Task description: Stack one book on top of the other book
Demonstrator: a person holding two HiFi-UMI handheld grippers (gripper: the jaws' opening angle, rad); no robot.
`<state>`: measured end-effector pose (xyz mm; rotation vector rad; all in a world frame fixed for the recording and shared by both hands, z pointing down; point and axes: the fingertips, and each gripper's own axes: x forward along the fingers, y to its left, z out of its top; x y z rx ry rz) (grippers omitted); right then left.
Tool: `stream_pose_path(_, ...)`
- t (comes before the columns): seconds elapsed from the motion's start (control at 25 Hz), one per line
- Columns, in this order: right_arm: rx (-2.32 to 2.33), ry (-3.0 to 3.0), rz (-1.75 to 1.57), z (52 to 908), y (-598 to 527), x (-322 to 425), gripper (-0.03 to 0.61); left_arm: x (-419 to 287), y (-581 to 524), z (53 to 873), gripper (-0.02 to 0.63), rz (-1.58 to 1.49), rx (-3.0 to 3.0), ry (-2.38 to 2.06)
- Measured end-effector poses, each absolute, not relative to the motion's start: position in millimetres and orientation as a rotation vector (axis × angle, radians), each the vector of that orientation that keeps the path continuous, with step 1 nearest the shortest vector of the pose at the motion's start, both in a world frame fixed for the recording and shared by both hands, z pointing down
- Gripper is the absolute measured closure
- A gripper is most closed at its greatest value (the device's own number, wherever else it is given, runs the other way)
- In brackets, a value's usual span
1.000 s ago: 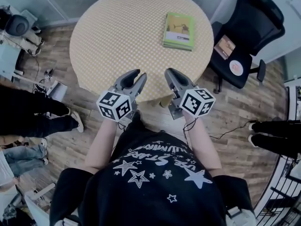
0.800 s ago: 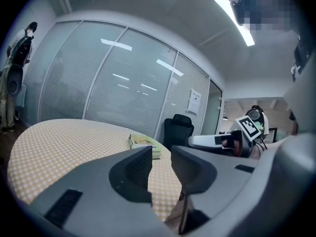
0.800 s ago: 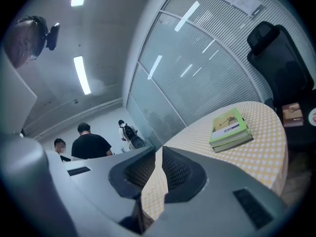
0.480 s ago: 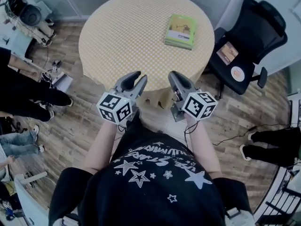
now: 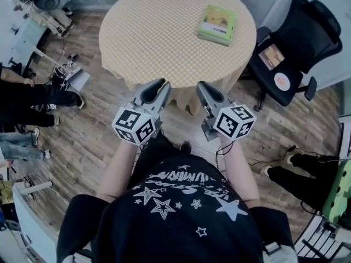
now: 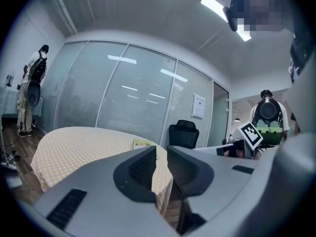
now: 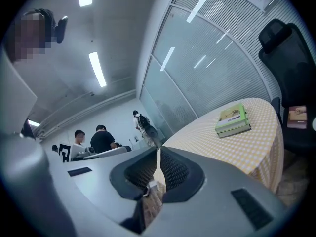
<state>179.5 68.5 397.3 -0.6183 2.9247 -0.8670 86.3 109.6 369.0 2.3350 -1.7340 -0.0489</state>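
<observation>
Plainly, the two thin green-covered paperback books (image 5: 218, 24) lay on the round table under its yellow-checked cloth (image 5: 159, 32), at the table's far right part close to the rim; in the right gripper view they (image 7: 233, 120) looked like one book resting squarely on the other, though the join was too small to be sure. Both grippers were held side by side off the table's near edge, above the wooden plank floor (image 5: 104, 130) and well apart from the books. The left gripper (image 5: 164, 85) pointed toward the table with its grey jaws drawn close; they had just been closing, a narrow slit remained between the ribbed pads, and nothing stood in that slit in the left gripper view (image 6: 161, 149). The right gripper (image 5: 201, 85) had just brought its jaws together, and its own view (image 7: 158, 151) showed the pads meeting with nothing between them. A black mesh-backed office chair (image 5: 299, 43) stood just beside the table's right rim, nearest the books, with a small printed card (image 5: 271, 55) on its seat. Dark-trousered legs of bystanders (image 5: 38, 98) showed on the floor to the table's left.
</observation>
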Motion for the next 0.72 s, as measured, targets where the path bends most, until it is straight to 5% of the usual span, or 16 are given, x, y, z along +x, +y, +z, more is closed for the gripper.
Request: stream_pose_path(0.72,-0.495,3.041,-0.788,376,148,88,0.537,-2,195,351,0.584,-0.034,2.252,-1.887)
